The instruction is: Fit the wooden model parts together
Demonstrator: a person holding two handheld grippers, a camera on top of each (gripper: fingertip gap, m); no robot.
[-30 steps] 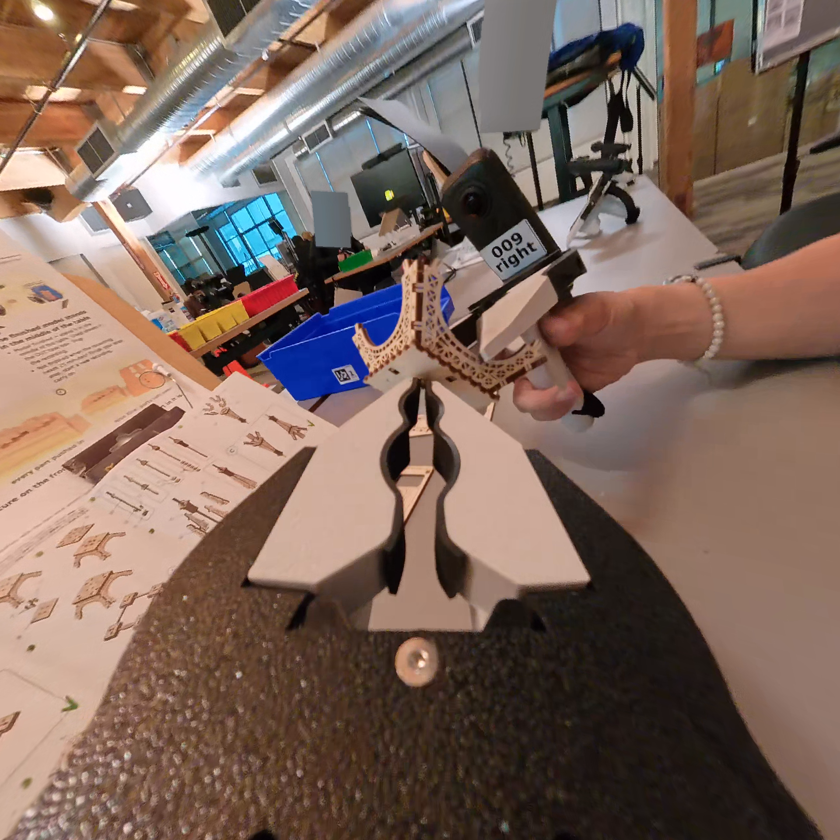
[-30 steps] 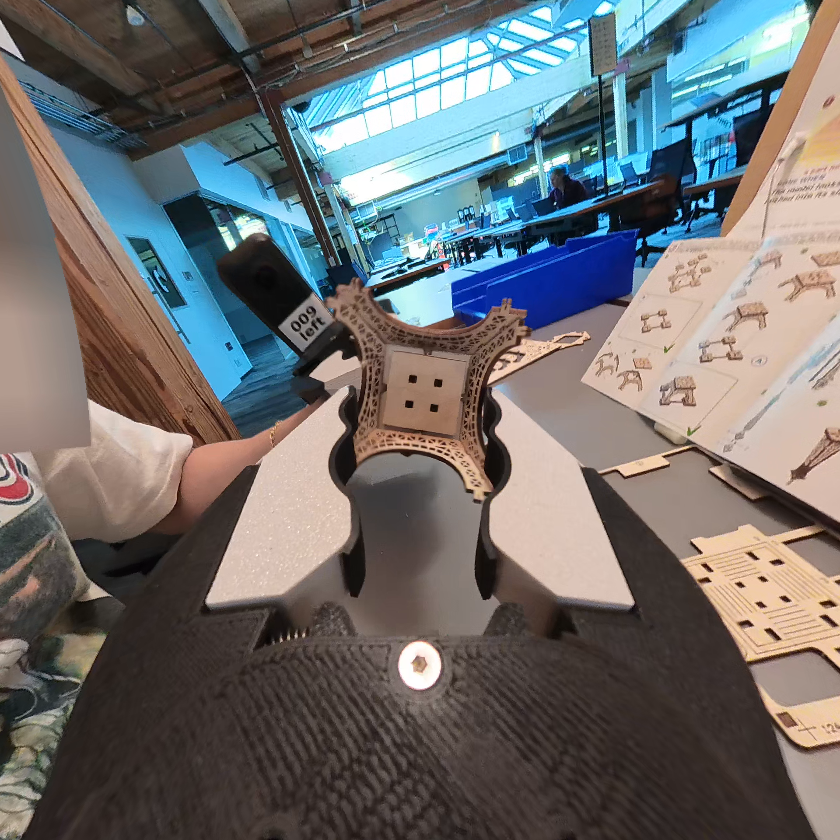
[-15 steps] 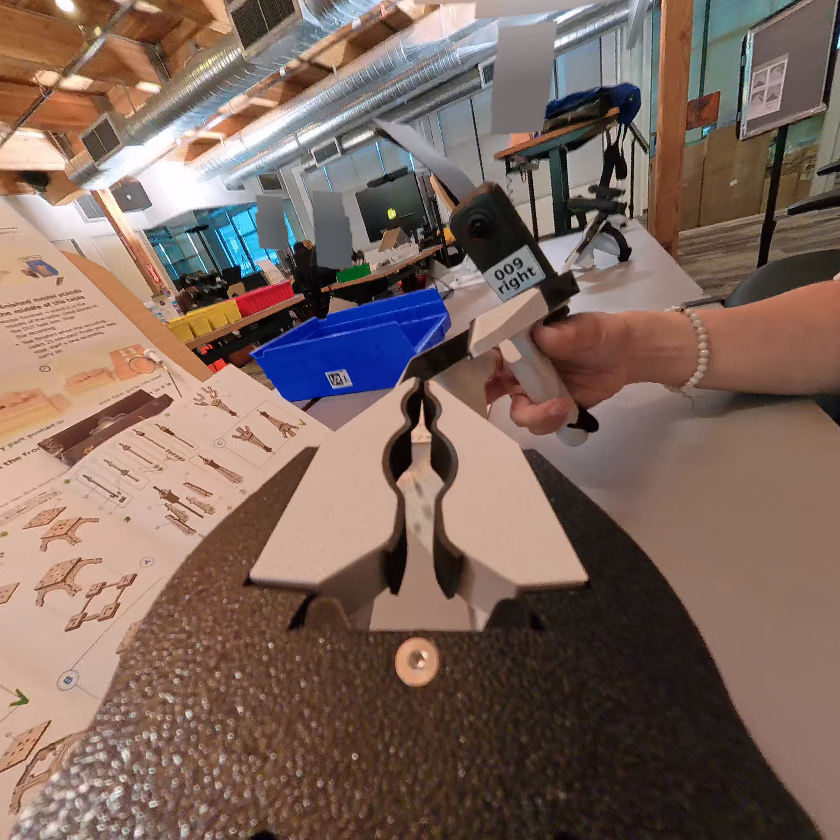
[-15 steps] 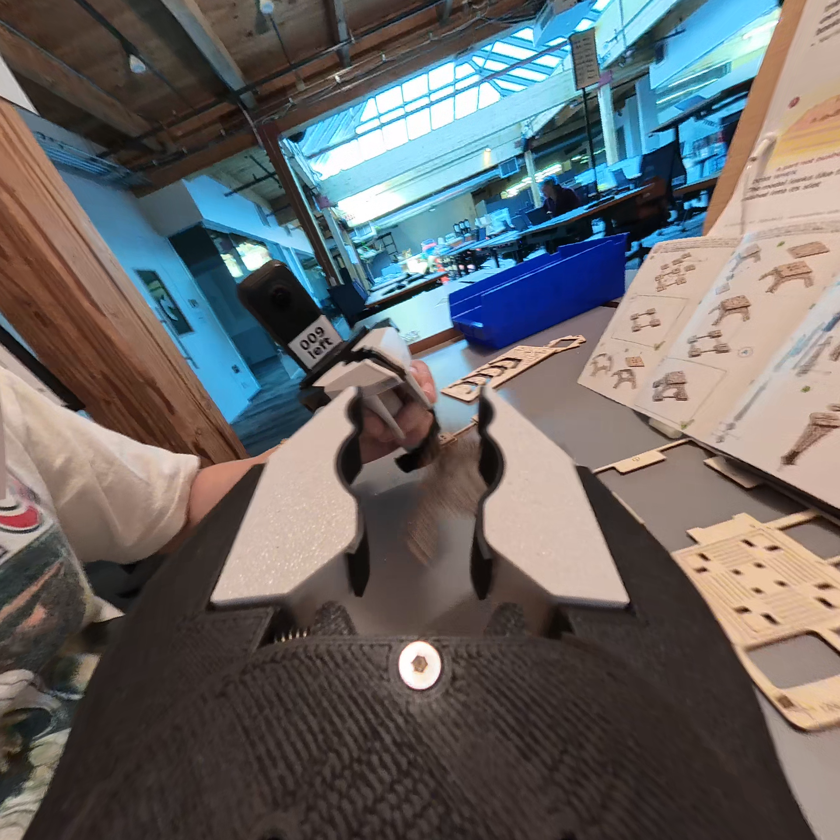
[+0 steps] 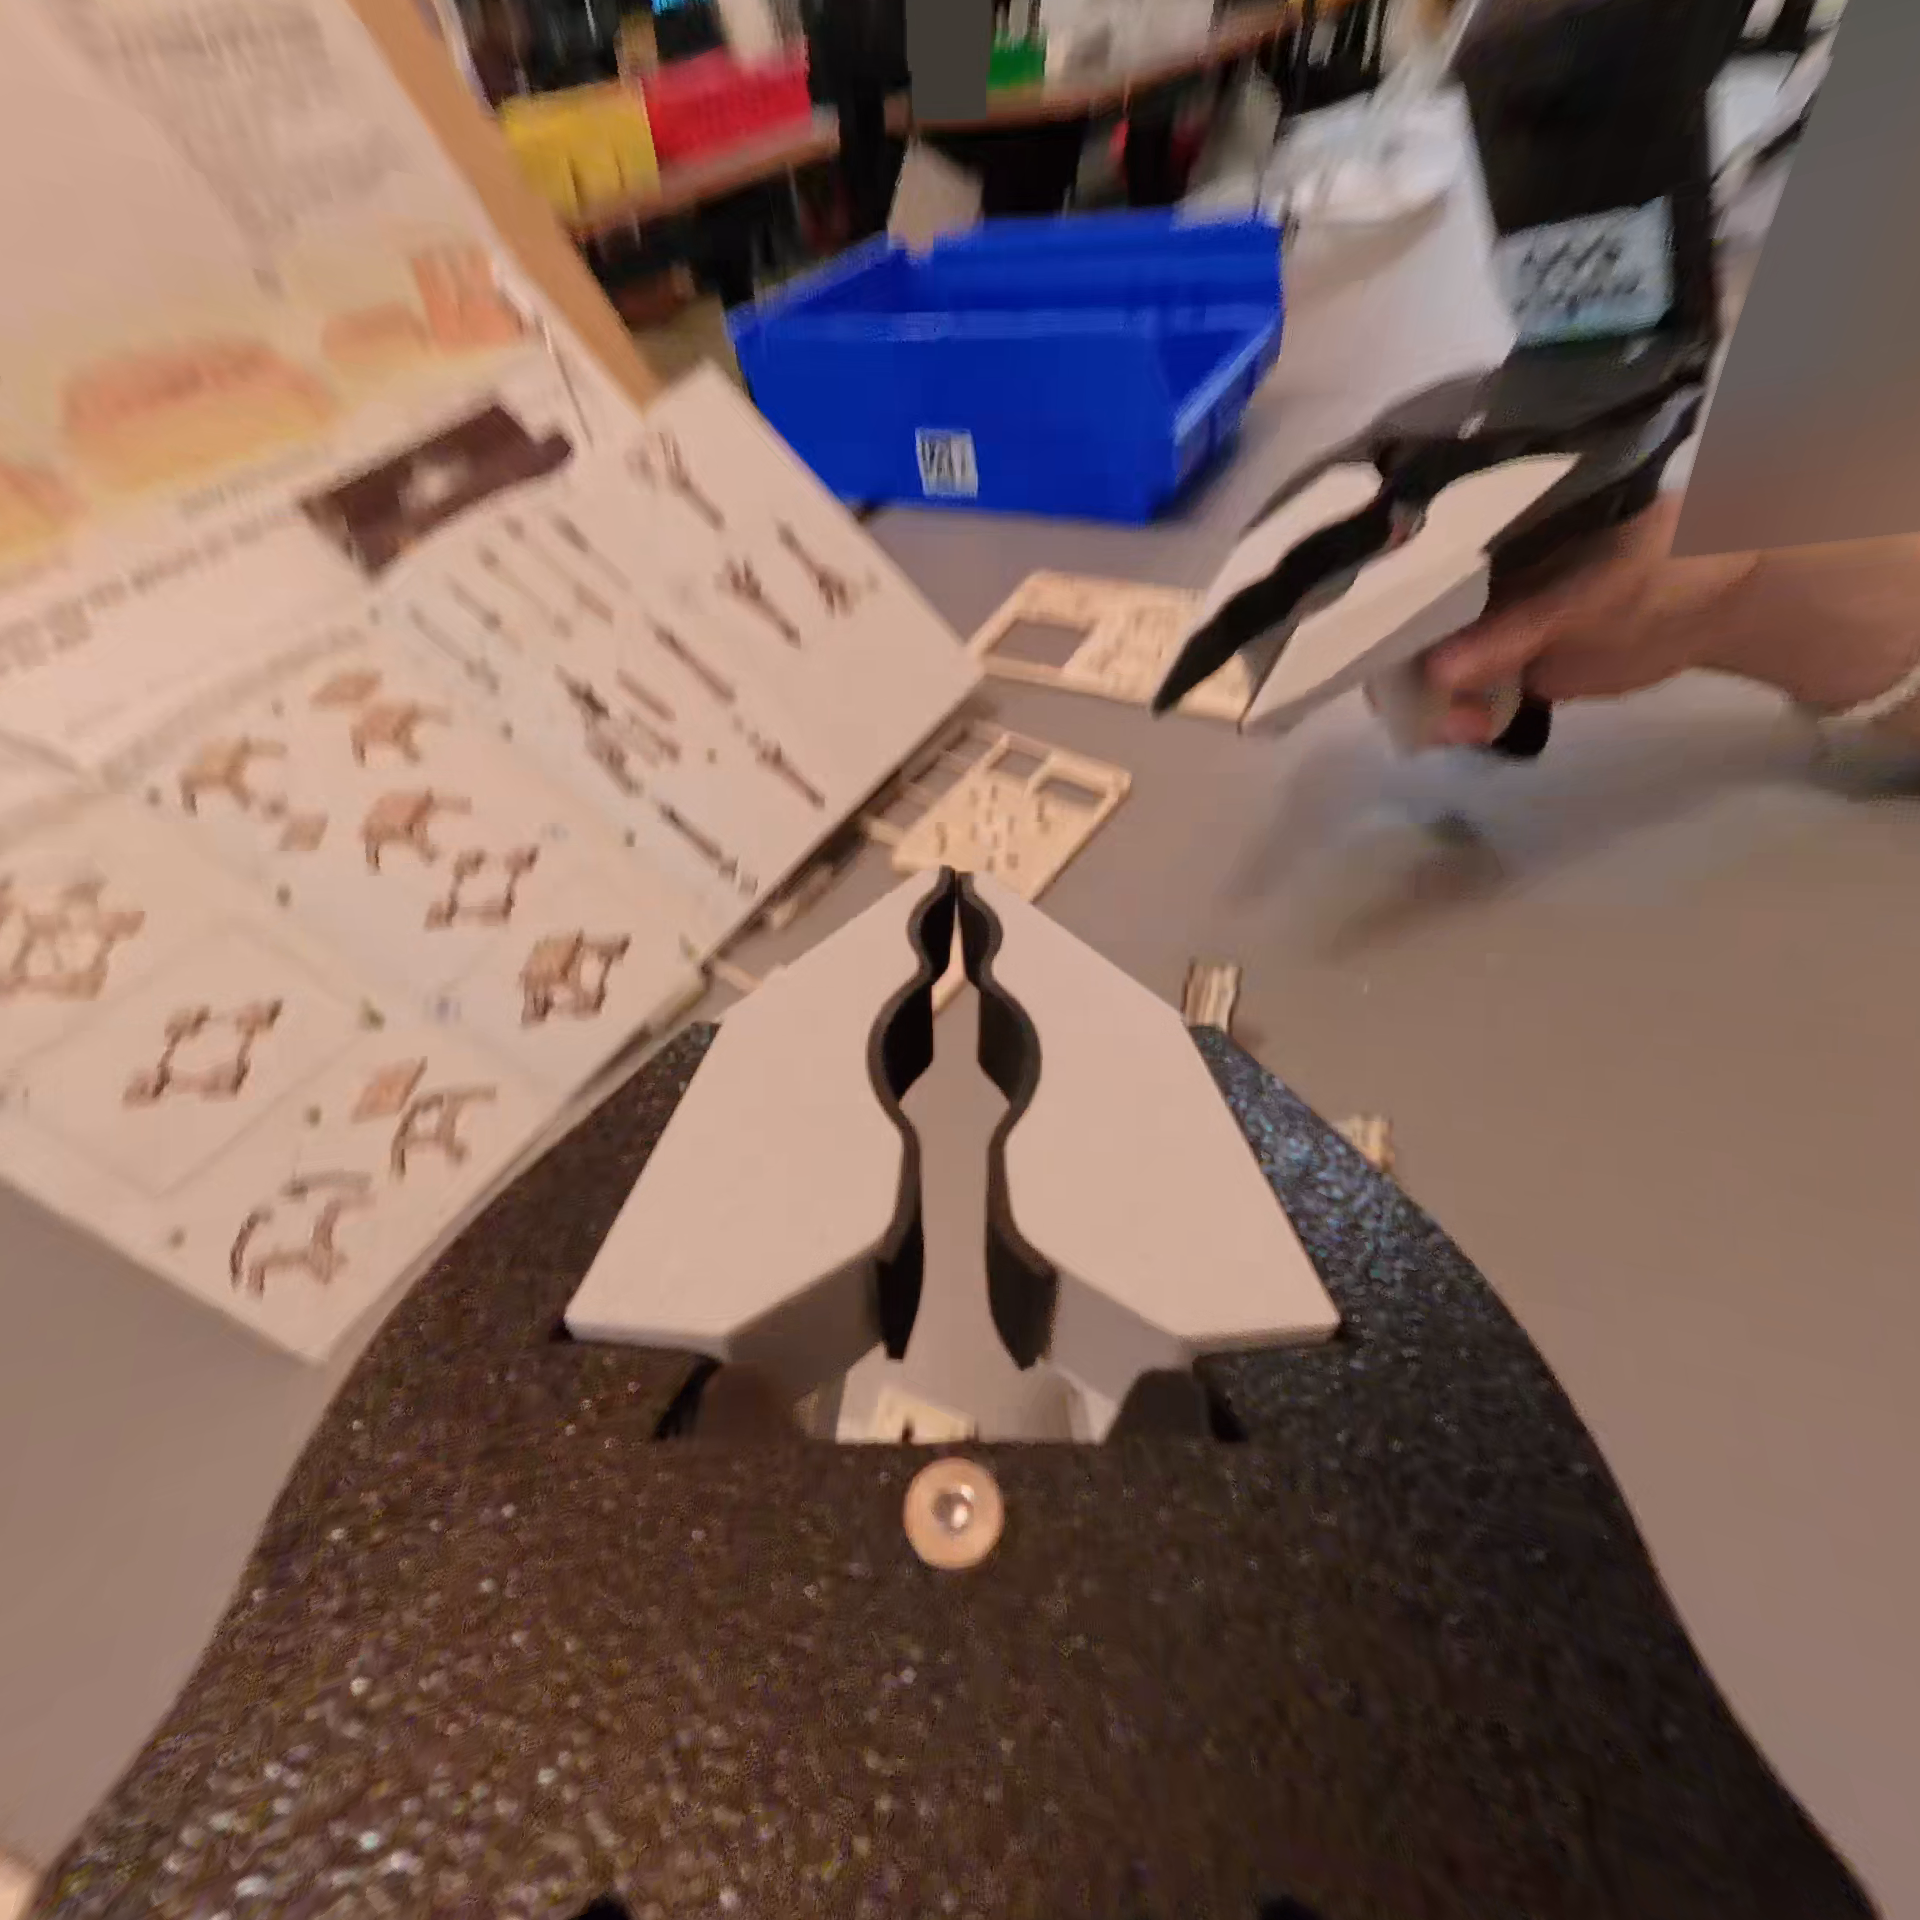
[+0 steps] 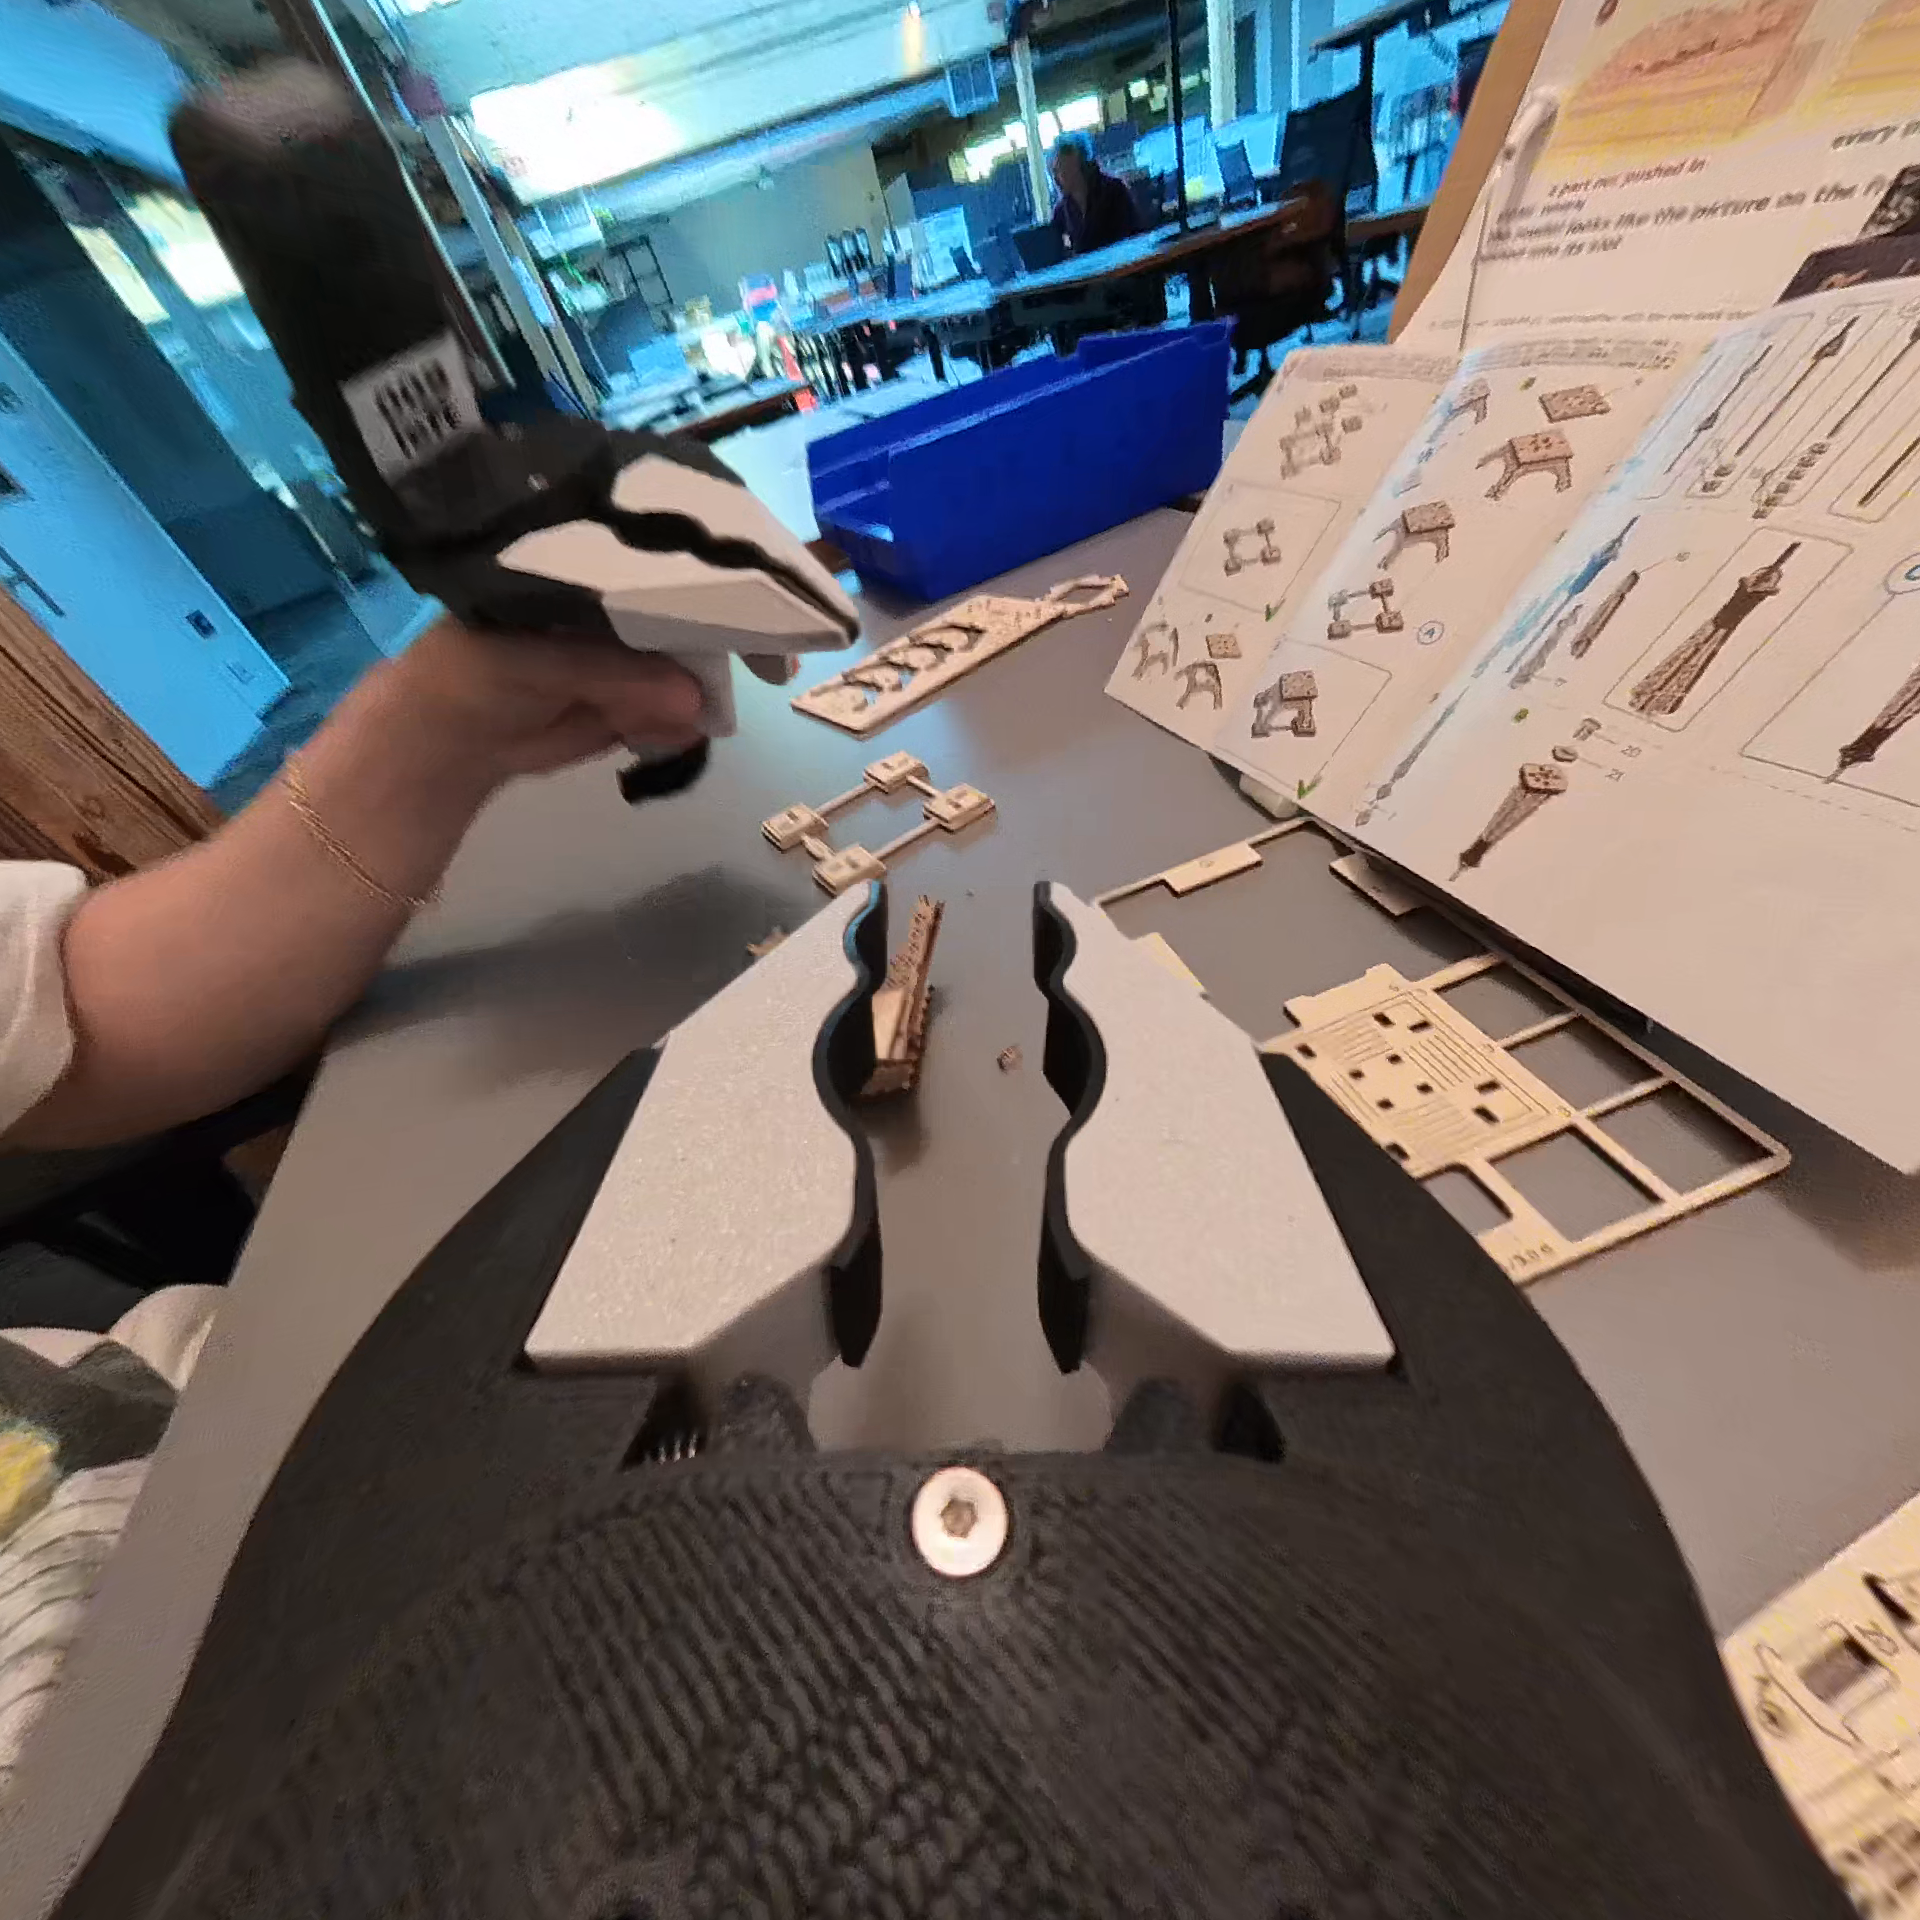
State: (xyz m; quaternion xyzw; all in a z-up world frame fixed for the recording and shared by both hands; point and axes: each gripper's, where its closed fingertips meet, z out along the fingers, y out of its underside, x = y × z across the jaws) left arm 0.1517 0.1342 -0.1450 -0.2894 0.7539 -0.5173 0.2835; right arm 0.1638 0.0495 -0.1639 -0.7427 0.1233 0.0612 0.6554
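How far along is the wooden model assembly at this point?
Done: part sheets are punched out, and a square four-footed frame sits on the table. In hand: nothing; the right gripper hangs open over a latticed wooden piece lying on the table, the left gripper is shut, seemingly empty. Left: joining these loose pieces; no tower stands yet.
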